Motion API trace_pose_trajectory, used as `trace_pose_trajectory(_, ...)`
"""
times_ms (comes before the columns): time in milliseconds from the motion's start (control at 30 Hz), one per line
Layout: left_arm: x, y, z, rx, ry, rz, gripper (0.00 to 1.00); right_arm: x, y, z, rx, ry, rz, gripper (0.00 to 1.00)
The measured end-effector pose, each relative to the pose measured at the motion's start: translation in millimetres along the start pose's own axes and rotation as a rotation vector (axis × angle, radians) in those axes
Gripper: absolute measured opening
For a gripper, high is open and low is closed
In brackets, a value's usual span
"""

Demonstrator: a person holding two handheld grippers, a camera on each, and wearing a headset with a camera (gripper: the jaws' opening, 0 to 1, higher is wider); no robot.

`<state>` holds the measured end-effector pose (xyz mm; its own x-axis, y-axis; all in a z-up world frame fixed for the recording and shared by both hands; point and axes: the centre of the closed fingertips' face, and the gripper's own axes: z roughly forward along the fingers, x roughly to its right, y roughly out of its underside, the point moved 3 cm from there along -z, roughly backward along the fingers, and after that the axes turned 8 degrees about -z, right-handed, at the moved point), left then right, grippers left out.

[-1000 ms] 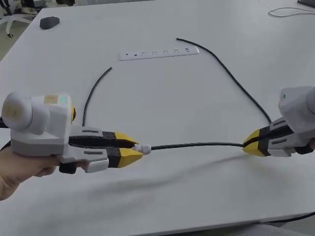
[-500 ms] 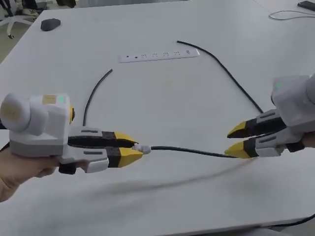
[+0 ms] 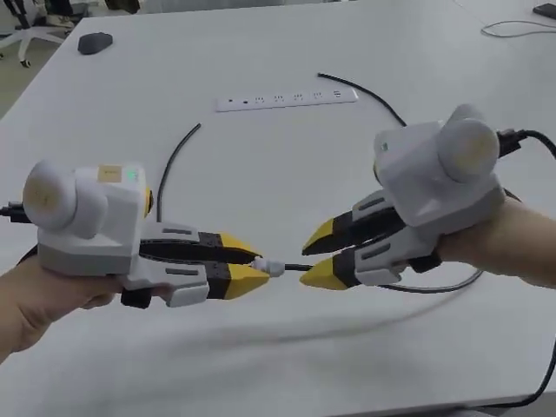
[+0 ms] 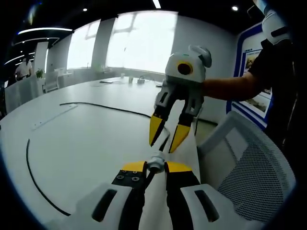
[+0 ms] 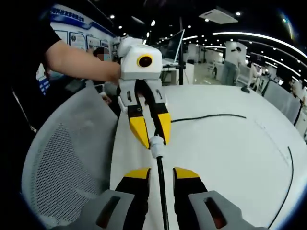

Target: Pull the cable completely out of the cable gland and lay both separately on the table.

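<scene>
Right gripper (image 3: 306,261) has closed in along the cable (image 5: 160,182) to just beside the cable gland (image 3: 272,267), fingers (image 3: 326,233) released astride the cable; the left gripper (image 3: 261,263) grasps the gland.

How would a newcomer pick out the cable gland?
On the white table, find the left hand-held gripper near the front edge. The cable gland is the small white fitting pinched between its yellow tips, the only white piece with the black cable running from it.
</scene>
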<state>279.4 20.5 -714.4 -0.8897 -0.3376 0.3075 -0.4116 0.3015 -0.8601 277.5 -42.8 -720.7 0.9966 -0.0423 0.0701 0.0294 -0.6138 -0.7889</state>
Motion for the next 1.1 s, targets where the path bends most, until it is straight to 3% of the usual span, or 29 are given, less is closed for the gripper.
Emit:
trace_pose_trajectory(133,0.3,-0.4,-0.3,0.004,0.001,0.005,0.15,-0.7,1.3,5.5,-0.003,-0.005,0.0,0.08)
trace_pose_trajectory(200,0.4,0.5,-0.2,0.003,0.0,0.003,0.15,-1.3,2.8,5.6,-0.005,-0.01,-0.001,0.01)
trace_pose_trajectory(467,0.7,1.5,1.1,0.011,0.002,0.008,0.15,-0.8,5.2,3.3,-0.001,0.02,-0.052,0.0)
trace_pose_trajectory(533,0.7,0.9,0.4,0.007,0.006,0.02,0.15,-0.9,9.9,0.5,-0.024,0.026,-0.072,0.0)
trace_pose_trajectory(633,-2.4,0.1,-4.4,0.009,0.0,0.014,0.15,5.0,21.9,-11.4,-0.046,0.062,-0.077,0.0)
trace_pose_trajectory(933,-8.8,-1.7,-16.6,0.017,-0.029,0.024,0.15,20.5,70.6,-52.7,-0.15,0.18,0.027,0.0)
trace_pose_trajectory(1100,-14.6,-0.5,-28.2,0.014,-0.05,0.022,0.15,26.9,96.9,-73.4,-0.164,0.245,0.102,0.0)
